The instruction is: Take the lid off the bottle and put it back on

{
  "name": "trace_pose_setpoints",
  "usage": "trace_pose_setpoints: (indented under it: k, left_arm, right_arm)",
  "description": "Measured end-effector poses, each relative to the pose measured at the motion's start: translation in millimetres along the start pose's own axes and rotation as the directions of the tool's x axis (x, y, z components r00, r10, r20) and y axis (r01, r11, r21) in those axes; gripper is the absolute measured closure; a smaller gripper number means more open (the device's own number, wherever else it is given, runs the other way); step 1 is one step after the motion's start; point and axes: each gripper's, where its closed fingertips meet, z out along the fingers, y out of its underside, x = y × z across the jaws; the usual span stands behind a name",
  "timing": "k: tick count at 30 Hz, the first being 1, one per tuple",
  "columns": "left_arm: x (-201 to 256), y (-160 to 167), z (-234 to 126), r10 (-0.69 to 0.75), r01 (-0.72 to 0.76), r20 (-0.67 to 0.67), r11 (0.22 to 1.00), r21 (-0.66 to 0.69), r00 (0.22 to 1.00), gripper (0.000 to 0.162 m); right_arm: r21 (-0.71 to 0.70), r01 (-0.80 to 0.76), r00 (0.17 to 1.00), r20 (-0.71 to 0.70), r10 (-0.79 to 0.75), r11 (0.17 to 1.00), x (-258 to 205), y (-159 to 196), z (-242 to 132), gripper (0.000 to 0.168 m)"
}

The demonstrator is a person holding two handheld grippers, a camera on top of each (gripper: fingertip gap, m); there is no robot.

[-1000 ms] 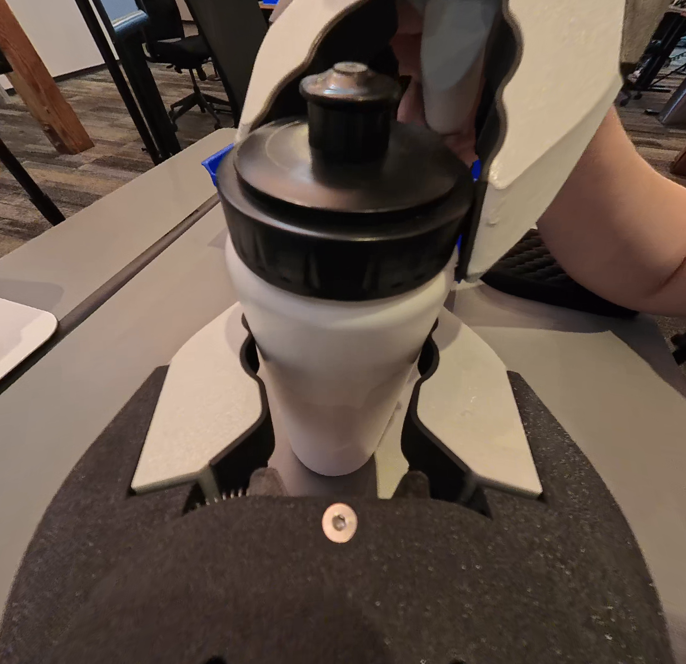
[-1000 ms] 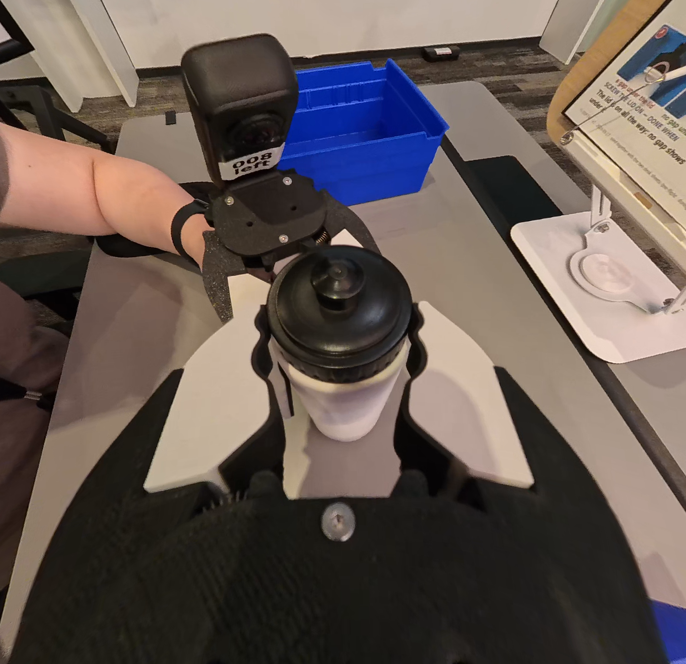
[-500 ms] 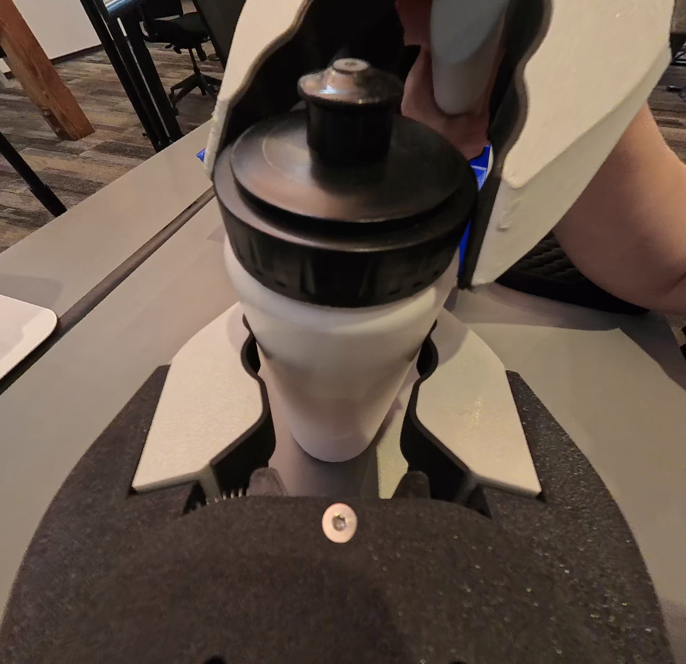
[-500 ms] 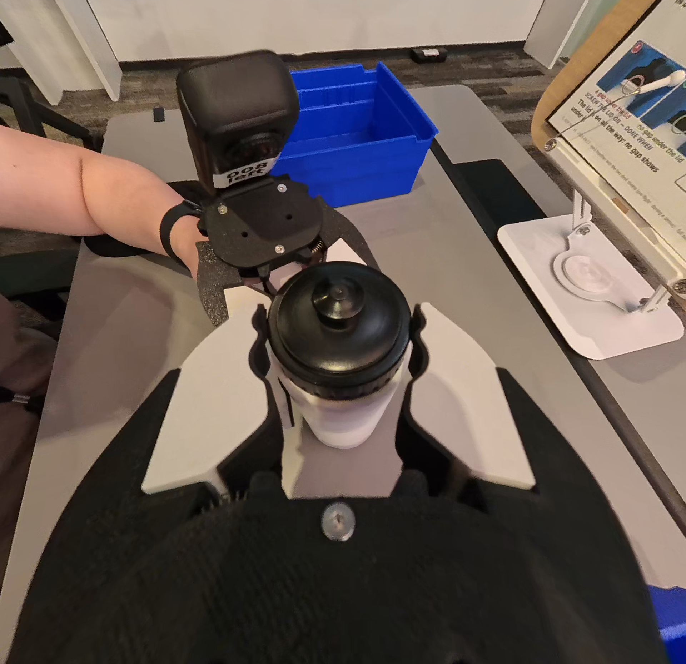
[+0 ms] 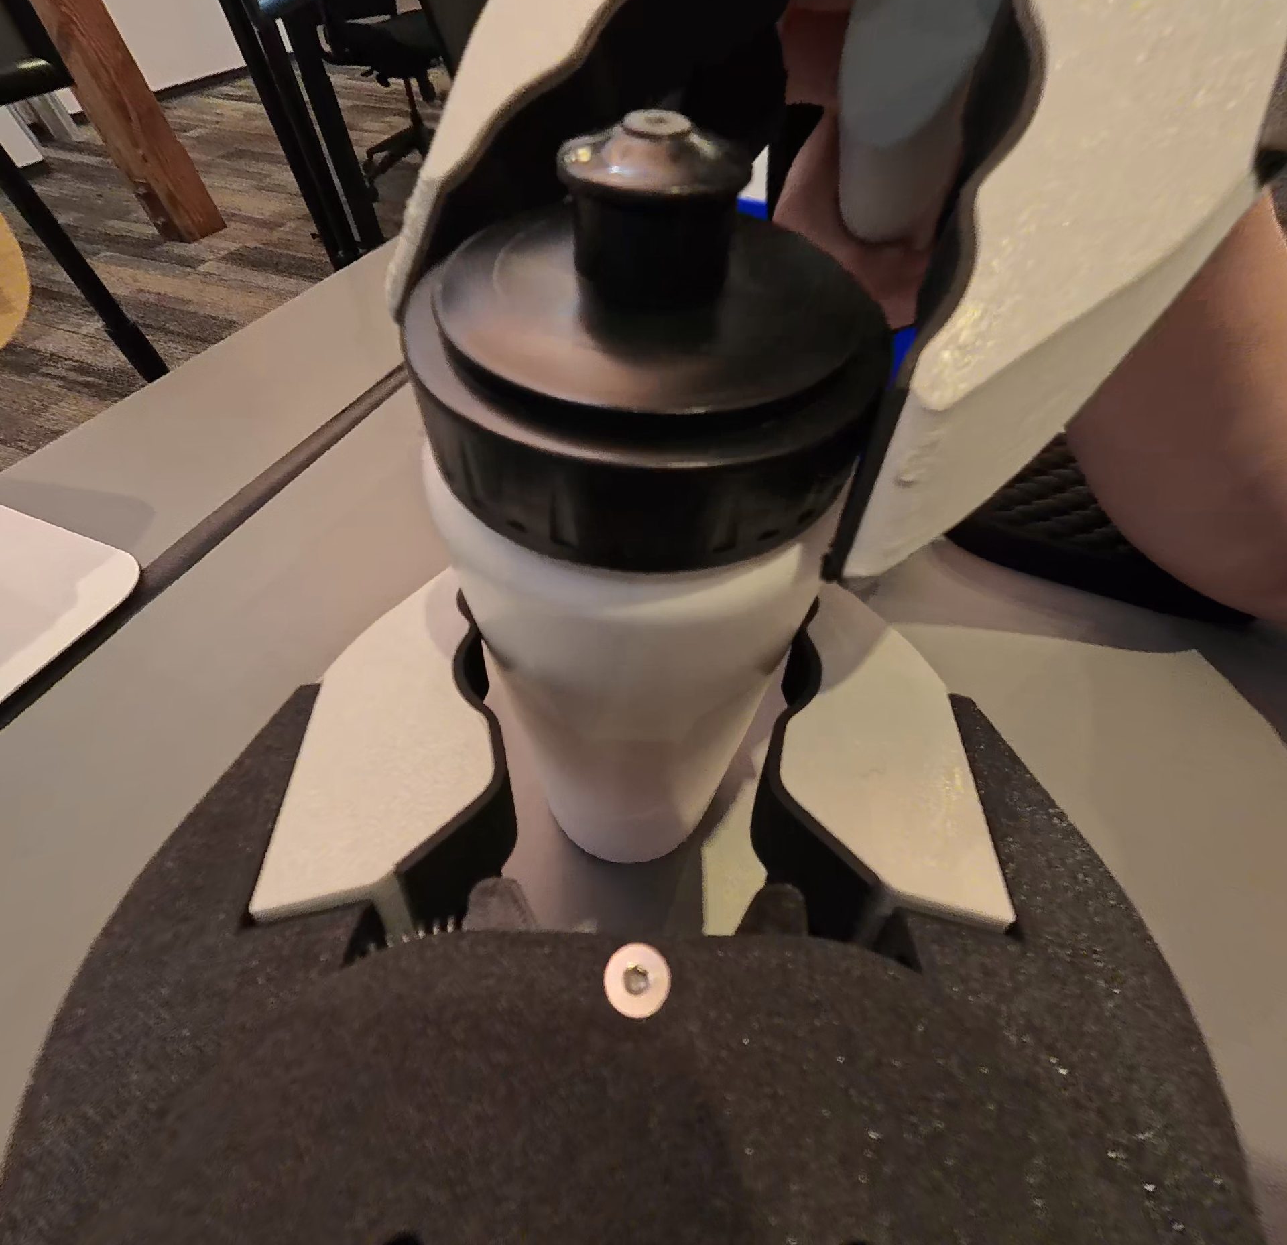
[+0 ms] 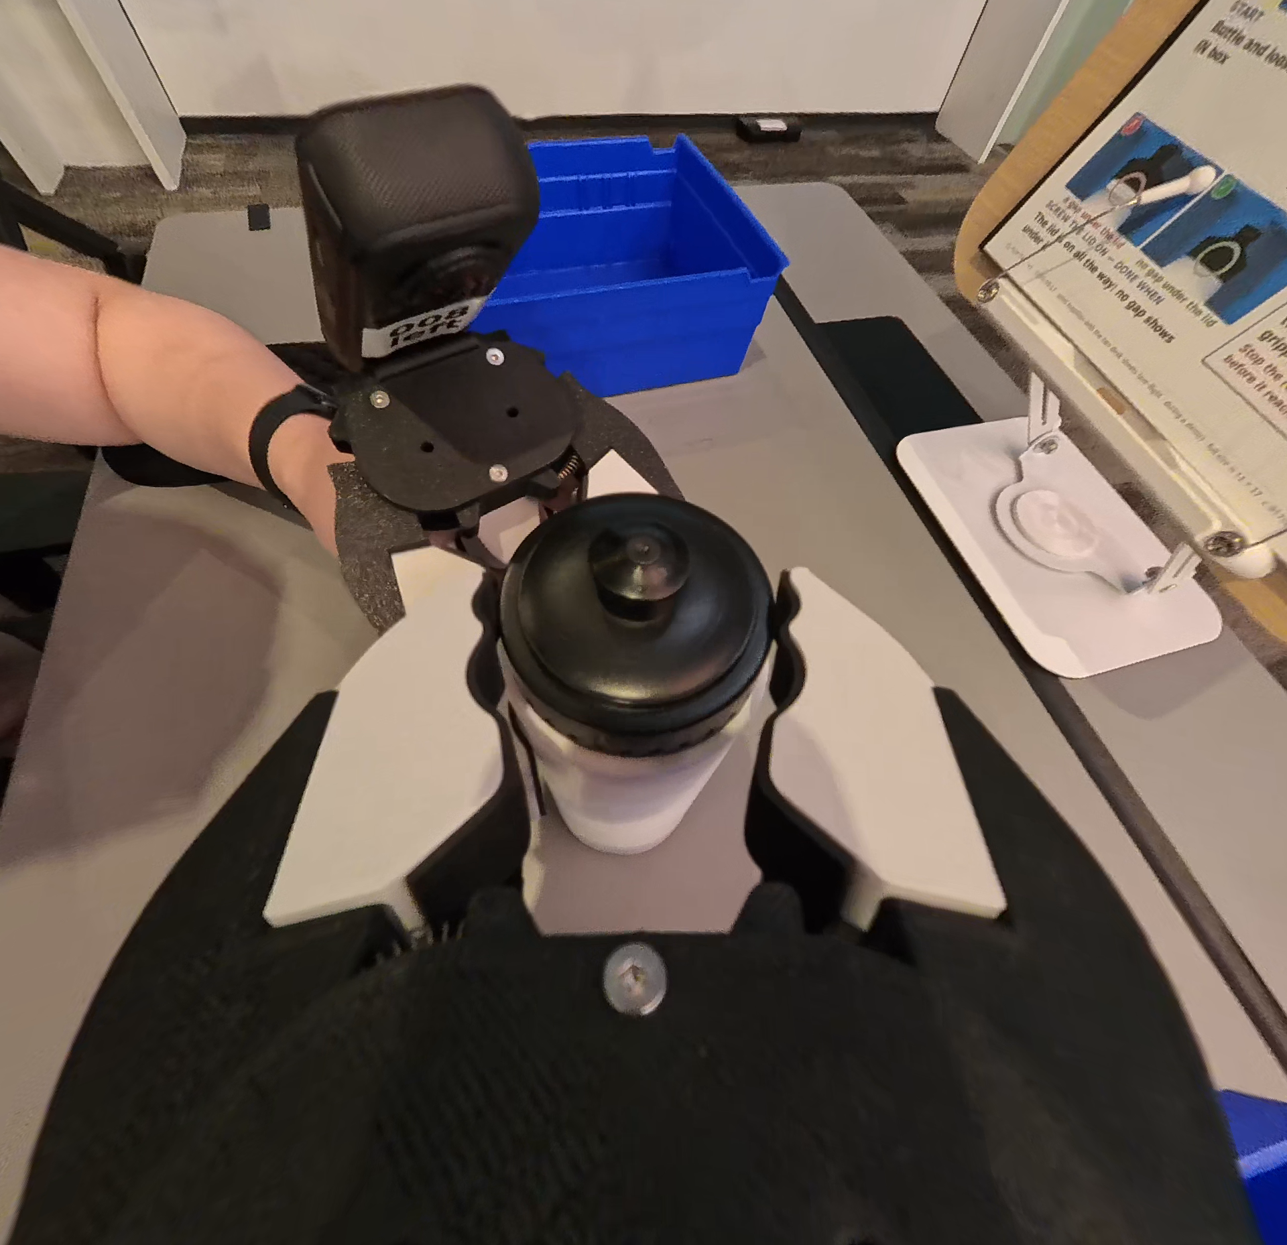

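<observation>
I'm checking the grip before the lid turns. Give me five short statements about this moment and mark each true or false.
1. The black lid sits on the white bottle. True.
2. The left tongs grip the lid. False: they clamp the bottle's white body below it.
3. The right tongs flank the lid's rim. True.
4. The blue bin holds a second bottle. False: nothing shows inside it.
5. The bottle lies on its side on the table. False: it stands upright.
</observation>
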Motion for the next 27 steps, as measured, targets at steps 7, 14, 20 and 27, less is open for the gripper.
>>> trace_pose_setpoints:
  k: [7, 14, 20, 27]
  left_arm:
    - [-16.4, 11.3, -3.2, 0.016, -0.016, 0.077, 1.0, -0.004, 0.997, 0.077]
    - [-19.6, 29.6, -5.7, -0.047, 0.048, 0.032, 0.999, -0.011, 0.998, 0.076]
    - [-28.4, 29.9, -10.7, -0.123, 0.122, 0.019, 0.992, 0.034, 0.992, 0.071]
    - [-35.1, 31.8, -13.5, -0.119, 0.117, 0.058, 0.992, 0.038, 0.991, 0.07]
  right_arm:
    - [-0.107, -0.015, 1.0, -0.004, 0.015, 0.994, 12.7, 35.1, 17.0, 0.083]
    - [-0.125, -0.173, 0.981, 0.062, 0.182, 0.977, 13.9, 53.6, 35.7, 0.082]
    - [-0.092, -0.246, 0.969, -0.009, 0.247, 0.965, 23.5, 53.8, 50.9, 0.083]
    - [-0.039, -0.325, 0.945, 0.004, 0.326, 0.945, 28.7, 53.9, 57.9, 0.083]
